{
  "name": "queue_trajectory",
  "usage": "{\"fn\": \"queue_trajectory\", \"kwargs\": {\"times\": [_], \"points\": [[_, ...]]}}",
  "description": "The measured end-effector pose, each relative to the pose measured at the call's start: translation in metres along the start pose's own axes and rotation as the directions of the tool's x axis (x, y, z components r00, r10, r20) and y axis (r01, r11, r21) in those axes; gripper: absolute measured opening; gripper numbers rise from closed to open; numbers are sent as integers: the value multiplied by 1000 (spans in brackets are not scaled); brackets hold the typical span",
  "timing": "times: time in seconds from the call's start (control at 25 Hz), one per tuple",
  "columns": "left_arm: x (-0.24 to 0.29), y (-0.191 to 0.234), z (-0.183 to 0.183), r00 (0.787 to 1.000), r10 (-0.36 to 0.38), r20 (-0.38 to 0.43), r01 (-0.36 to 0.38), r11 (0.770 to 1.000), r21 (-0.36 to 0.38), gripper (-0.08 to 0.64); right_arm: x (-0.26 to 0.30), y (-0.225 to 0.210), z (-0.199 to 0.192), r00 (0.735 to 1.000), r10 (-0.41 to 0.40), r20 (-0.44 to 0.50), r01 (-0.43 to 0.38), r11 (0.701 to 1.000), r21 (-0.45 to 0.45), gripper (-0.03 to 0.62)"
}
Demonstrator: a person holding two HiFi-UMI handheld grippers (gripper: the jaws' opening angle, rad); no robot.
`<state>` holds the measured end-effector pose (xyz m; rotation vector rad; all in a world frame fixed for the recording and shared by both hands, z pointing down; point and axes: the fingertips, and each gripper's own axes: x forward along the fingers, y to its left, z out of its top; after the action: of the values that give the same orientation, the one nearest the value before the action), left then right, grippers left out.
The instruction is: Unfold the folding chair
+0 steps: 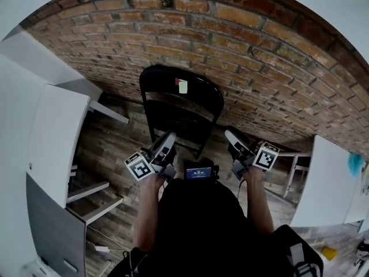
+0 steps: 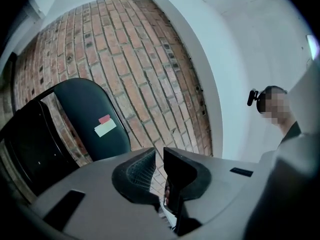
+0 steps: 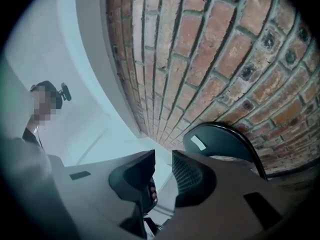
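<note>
A black folding chair stands against the brick wall, with a red and white sticker on its rounded backrest. Its seat panel hangs dark below the backrest. Both grippers are held apart from the chair, in front of it. My left gripper is at its lower left, jaws shut with nothing between them; the chair's backrest lies to its left. My right gripper is at the chair's lower right. Its jaws stand slightly apart and hold nothing, with the chair's backrest on its right side.
A brick wall runs behind the chair over a wood-plank floor. A white cabinet with open shelves stands at the left, a white table at the right. A small screen device hangs at my chest.
</note>
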<state>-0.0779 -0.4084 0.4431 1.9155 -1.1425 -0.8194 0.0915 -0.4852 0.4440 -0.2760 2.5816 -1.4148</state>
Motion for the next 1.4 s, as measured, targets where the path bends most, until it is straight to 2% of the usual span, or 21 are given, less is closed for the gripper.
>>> {"fn": "queue_trajectory", "kwargs": {"times": [0.32, 0.52, 0.68, 0.84, 1.04, 1.24, 1.4], "points": [[-2, 17, 5, 994, 82, 71, -82, 997, -7, 43, 19, -19, 12, 996, 40, -75, -40, 999, 5, 89], [3, 32, 23, 995, 59, 80, -58, 998, -20, 44, 39, -25, 14, 996, 11, -89, -11, 1000, -8, 89], [12, 44, 33, 999, 23, 42, -21, 999, -44, 46, 60, -22, 13, 995, -23, -98, 20, 999, -35, 91], [16, 63, 40, 1000, 6, 18, -5, 996, -87, 54, 74, -31, 10, 990, -81, -115, 75, 996, -55, 110], [26, 88, 30, 999, -31, -12, 28, 986, -164, 69, 81, -24, 15, 982, -156, -102, 145, 984, -107, 137], [33, 114, 2, 998, -15, -62, -1, 971, -237, 97, 72, -40, 12, 955, -264, -137, 238, 954, -185, 154], [32, 138, -10, 997, 26, -71, -42, 970, -241, 124, 74, -62, 14, 929, -321, -186, 278, 934, -223, 161]]}}
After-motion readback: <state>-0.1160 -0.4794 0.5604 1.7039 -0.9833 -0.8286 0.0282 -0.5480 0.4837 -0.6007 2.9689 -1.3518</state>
